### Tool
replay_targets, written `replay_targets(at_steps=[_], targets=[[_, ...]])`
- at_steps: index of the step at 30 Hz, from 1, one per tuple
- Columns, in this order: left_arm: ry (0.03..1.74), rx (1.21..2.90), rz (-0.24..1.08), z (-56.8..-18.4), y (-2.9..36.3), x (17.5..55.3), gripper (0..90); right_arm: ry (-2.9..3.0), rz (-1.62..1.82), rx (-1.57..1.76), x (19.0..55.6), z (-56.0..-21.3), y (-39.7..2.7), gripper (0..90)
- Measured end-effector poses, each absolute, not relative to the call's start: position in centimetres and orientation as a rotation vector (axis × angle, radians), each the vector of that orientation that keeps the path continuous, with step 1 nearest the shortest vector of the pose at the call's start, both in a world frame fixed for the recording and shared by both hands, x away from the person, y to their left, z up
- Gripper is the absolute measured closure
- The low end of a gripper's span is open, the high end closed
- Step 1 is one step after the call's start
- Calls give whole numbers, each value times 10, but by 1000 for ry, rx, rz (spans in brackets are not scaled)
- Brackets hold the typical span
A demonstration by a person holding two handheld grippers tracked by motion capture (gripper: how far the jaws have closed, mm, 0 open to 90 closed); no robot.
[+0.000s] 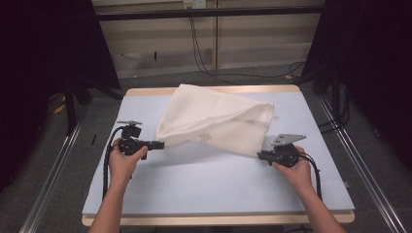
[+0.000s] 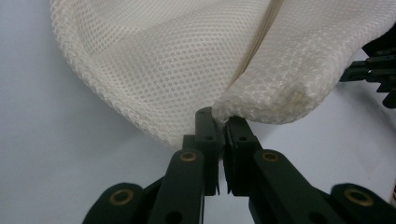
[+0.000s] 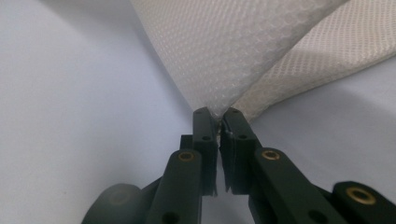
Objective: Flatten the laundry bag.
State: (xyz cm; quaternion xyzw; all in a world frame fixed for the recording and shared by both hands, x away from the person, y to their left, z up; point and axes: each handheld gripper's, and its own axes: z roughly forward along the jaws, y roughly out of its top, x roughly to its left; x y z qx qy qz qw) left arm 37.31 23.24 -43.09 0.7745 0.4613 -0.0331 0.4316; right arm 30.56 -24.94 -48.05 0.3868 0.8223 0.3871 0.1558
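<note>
- Gripping a white mesh cloth (image 1: pixel 214 121) at two corners, the person holds it lifted off the pale blue worktop (image 1: pixel 204 189), with its far edge still resting near the back of the board.
- Left gripper (image 1: pixel 160 144) is clamped on the near left corner; the left gripper view has the jaws pinched tight on a bunched fold of mesh (image 2: pixel 261 100).
- Right gripper (image 1: pixel 260 155) is clamped on the near right corner, jaws closed on a thin point of fabric (image 3: pixel 219 100).
- To do this well, I'd say keep both pinches firm and the hands level, drawing the near edge taut so the cloth spreads without a twist.
- The right-hand bite looks slim; a hard tug could slip it.
- High view gives the whole drape and a faint motif (image 1: pixel 205 137) on the cloth.
- Gripper views give the honeycomb weave and a seam (image 2: pixel 261 37), plus how little fabric each jaw pair actually has.
</note>
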Motion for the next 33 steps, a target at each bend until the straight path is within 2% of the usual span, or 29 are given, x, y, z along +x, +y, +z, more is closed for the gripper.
replay_targets(at_steps=[14,33], targets=[[1189,1948,-107,-453,248,363,858,2289,1093,1139,314,-483,-259,862],[1198,1957,-101,-453,253,361,856,2253,1105,1161,323,-485,-268,857]])
